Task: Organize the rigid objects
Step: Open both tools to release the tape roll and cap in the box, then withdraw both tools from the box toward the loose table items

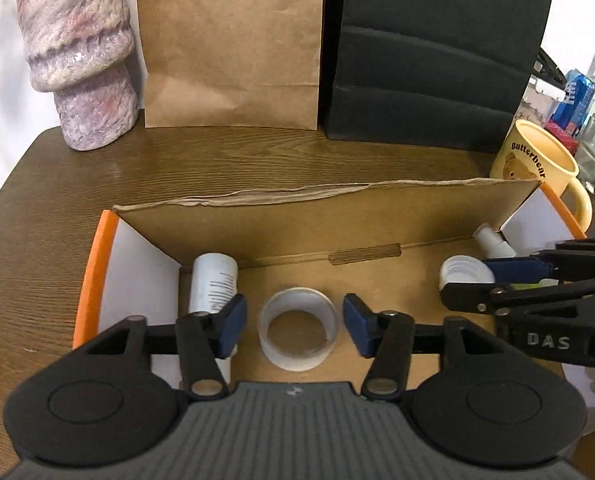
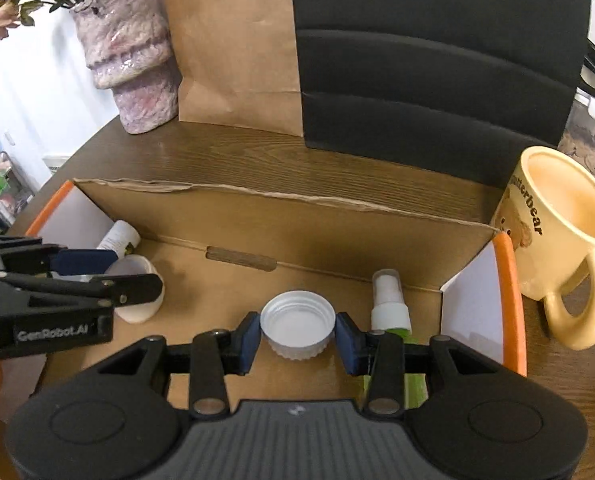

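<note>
Left gripper (image 1: pixel 295 324): nearest the lens in the left wrist view, blue pads spread either side of the white ring (image 1: pixel 298 328), gaps showing on both sides, so it grips nothing.
White ring: a short open tube standing on end on the cardboard box (image 1: pixel 337 224) floor, between the pads but clear of them.
White bottle (image 1: pixel 213 284): lies on its side at the box's left end, fine black print too small to read.
Right gripper, seen side-on (image 1: pixel 469 276): comes in from the right, "DAS" legible on its body.
Mug (image 1: pixel 537 160): yellow, outside the box's far right corner, lettered "Butterbear".

Right gripper (image 2: pixel 297 334): closest in the right wrist view, both pads pressed on the white cap (image 2: pixel 297 324).
White cap: ribbed, open side up, held low inside the box.
Spray bottle (image 2: pixel 389 304): white pump top, green body, just right of the cap.
Left gripper's side (image 2: pixel 57 304): reads "GenRobot.AI".
Behind the box: brown paper bag (image 2: pixel 233 40), black bag (image 2: pixel 437 60), mottled pink vase (image 2: pixel 133 60) on the wooden table (image 2: pixel 257 160).
</note>
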Demonstrator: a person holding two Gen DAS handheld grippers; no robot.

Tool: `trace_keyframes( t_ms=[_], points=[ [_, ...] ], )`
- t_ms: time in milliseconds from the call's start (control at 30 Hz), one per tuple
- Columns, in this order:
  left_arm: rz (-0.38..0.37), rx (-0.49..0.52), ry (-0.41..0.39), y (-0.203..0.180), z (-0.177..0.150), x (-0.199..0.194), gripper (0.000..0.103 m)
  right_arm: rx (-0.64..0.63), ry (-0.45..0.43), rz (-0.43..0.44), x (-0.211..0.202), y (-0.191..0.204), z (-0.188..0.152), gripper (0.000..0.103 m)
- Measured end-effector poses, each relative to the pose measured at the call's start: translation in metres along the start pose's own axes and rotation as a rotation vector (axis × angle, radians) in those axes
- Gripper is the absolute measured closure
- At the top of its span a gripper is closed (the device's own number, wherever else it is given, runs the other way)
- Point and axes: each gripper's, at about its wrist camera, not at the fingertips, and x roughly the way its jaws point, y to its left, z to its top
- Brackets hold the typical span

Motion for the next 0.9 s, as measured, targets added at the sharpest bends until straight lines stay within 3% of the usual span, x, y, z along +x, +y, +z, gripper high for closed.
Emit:
trace_keyframes(
  t_ms=[100, 300, 533, 700, 900],
  points=[
    [0.004, 0.003, -0.008, -0.001, 0.000, -0.008, 0.038, -0.005, 0.000, -0.006, -0.007, 0.000, 0.002, 0.052],
    [0.031, 0.007, -0.048, -0.002, 0.001, -0.045, 0.037, -0.004, -0.048, -0.017, -0.054, 0.007, 0.002, 0.051],
    [0.055, 0.018, -0.152, -0.001, -0.002, -0.132, 0.037, -0.017, -0.149, -0.047, -0.146, 0.016, -0.006, 0.050],
    [0.070, -0.030, -0.309, -0.003, -0.031, -0.203, 0.032, -0.031, -0.255, -0.030, -0.210, 0.029, -0.035, 0.047],
    [0.137, -0.027, -0.479, -0.022, -0.093, -0.264, 0.029, -0.059, -0.456, -0.025, -0.268, 0.053, -0.100, 0.044]
  ],
)
